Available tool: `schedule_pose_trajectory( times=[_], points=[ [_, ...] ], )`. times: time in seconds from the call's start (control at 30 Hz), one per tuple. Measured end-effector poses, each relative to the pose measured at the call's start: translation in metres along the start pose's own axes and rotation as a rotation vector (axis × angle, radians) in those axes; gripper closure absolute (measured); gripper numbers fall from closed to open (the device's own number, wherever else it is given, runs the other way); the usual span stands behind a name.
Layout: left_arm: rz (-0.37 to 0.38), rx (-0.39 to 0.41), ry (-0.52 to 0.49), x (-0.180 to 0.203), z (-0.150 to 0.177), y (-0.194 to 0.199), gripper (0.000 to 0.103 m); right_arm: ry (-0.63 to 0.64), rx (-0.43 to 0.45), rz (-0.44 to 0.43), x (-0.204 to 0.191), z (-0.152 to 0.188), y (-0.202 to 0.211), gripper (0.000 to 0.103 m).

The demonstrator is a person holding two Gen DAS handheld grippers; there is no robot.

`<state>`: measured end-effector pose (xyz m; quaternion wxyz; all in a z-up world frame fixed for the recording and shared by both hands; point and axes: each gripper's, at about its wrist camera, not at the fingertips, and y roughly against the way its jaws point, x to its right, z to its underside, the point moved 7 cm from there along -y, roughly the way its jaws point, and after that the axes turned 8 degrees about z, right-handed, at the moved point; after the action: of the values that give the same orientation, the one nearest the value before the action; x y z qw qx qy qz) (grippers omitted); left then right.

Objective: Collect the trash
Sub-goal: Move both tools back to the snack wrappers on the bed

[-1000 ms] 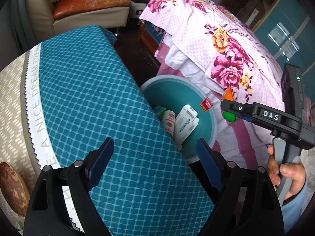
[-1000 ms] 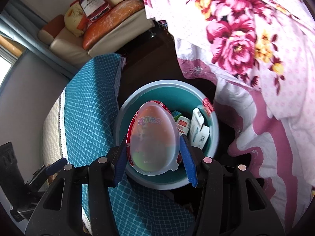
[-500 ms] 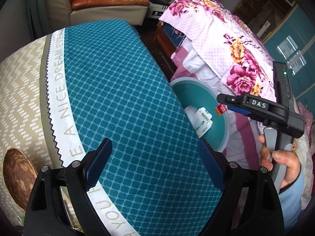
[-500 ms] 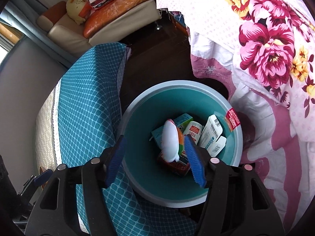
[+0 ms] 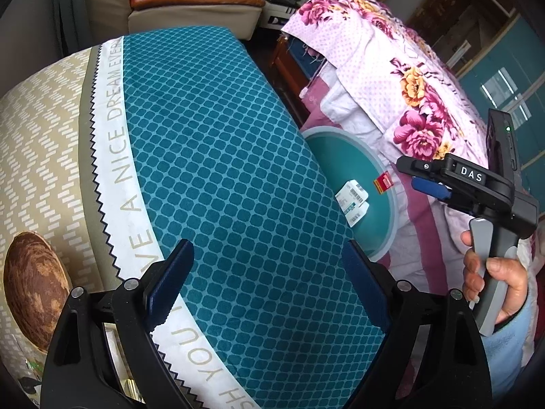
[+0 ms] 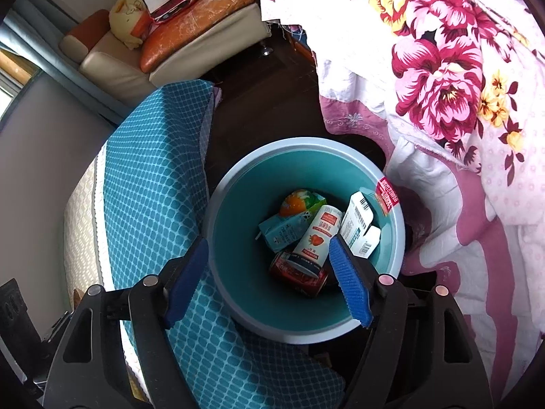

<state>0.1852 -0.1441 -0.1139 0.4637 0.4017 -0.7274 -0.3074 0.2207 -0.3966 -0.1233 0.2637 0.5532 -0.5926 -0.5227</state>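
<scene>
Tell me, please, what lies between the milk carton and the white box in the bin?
The strawberry bottle, in the right wrist view.

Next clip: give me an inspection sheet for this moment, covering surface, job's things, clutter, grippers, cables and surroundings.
Surface: table under a teal patterned cloth.
Job's things: teal bin on the floor beside the table; inside lie an egg-shaped package, carton, strawberry tube, red can and white boxes.
Clutter: brown wooden bowl at the table edge.
Grippers: left gripper open, empty, over the cloth; right gripper above the bin, jaws just opening, nothing between them.
Cables: nothing seen.
Surroundings: floral bedspread, sofa.
</scene>
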Motion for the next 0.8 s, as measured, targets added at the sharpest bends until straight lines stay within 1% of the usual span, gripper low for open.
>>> schedule_pose_trajectory(
  times=[0.2, 0.47, 0.7, 0.8],
  points=[
    [0.012, 0.016, 0.003, 0.003, 0.01, 0.016, 0.013, 0.01, 0.008, -0.003, -0.009, 0.01, 0.021, 0.031],
    [0.011, 0.064, 0.012, -0.006, 0.032, 0.052, 0.013, 0.047, 0.013, -0.014, -0.03, 0.033, 0.048, 0.029],
    [-0.016, 0.095, 0.027, -0.032, 0.058, 0.089, 0.013, 0.105, -0.004, -0.026, -0.061, 0.06, 0.059, 0.029],
    [-0.04, 0.109, 0.043, -0.051, 0.07, 0.106, 0.013, 0.15, -0.03, -0.04, -0.083, 0.08, 0.059, 0.029]
  ],
)
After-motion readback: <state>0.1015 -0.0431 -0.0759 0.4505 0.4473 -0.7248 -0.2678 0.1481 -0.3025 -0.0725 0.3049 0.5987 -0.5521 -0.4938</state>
